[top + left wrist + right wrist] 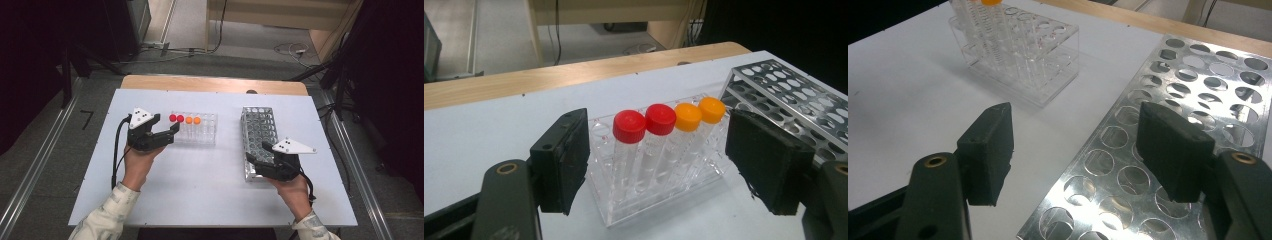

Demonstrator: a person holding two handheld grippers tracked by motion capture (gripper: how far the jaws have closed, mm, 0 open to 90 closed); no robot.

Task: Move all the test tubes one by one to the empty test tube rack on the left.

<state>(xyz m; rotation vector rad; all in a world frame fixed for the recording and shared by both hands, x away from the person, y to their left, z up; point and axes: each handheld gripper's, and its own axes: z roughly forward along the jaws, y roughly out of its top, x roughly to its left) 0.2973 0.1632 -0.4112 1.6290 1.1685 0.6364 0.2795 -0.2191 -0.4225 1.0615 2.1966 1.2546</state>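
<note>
While its jaws gape, the left tool (656, 165) faces a clear rack (659, 190) of capped tubes (644, 126), gripping nothing.
The rack stands on the counter (200, 175) just beyond its tips; the right tool (1075, 150), also wide and empty, hovers over the metal rack's (1193, 90) near corner.

Orange cap (992, 2) cut off by top edge.
</note>
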